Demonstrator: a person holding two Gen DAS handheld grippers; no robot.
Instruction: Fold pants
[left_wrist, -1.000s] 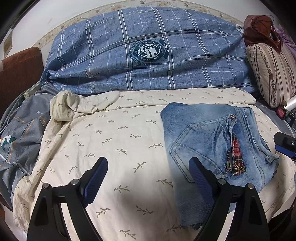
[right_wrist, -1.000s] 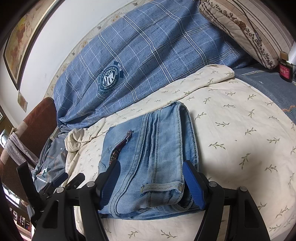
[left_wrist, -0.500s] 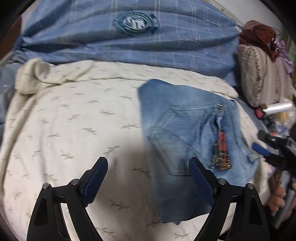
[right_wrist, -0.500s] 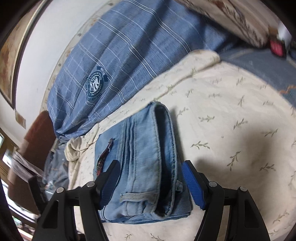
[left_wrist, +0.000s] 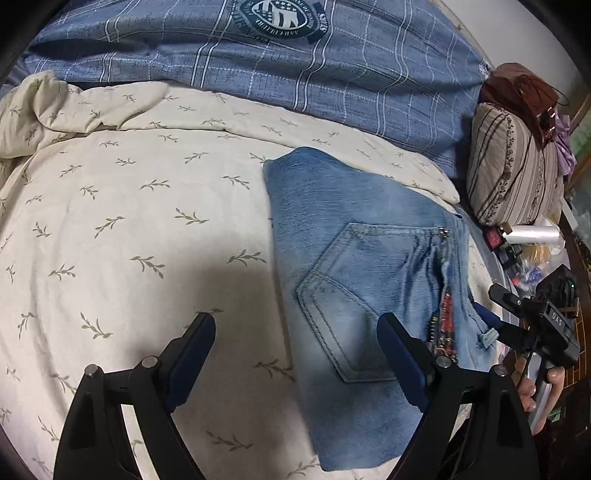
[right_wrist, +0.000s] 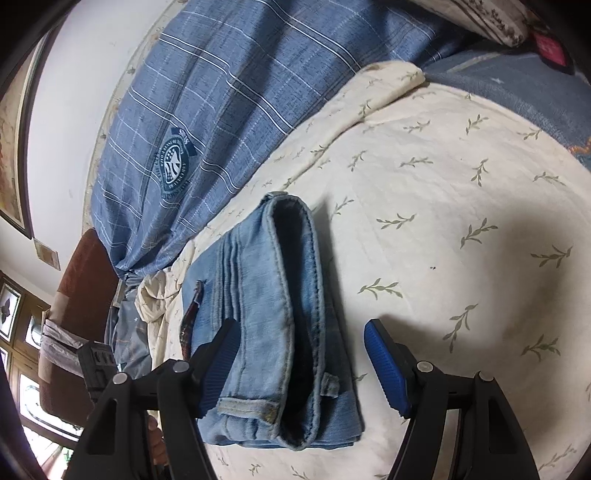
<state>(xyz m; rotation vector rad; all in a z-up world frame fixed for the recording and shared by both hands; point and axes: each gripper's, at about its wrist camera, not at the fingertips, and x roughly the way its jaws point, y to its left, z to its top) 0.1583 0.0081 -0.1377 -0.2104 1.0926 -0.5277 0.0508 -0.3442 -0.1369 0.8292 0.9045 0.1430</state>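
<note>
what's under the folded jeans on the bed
The folded jeans lie directly on the cream leaf-print sheet, which shows all around them. Whatever lies beneath the denim itself is covered, so nothing else can be confirmed there.

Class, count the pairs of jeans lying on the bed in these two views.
1. The folded jeans lie on the cream leaf-print sheet, between the open left gripper and open right gripper. Others may be hidden outside the views.

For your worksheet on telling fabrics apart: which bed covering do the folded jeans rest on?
The cream leaf-print sheet; the blue plaid duvet lies behind the jeans.
</note>
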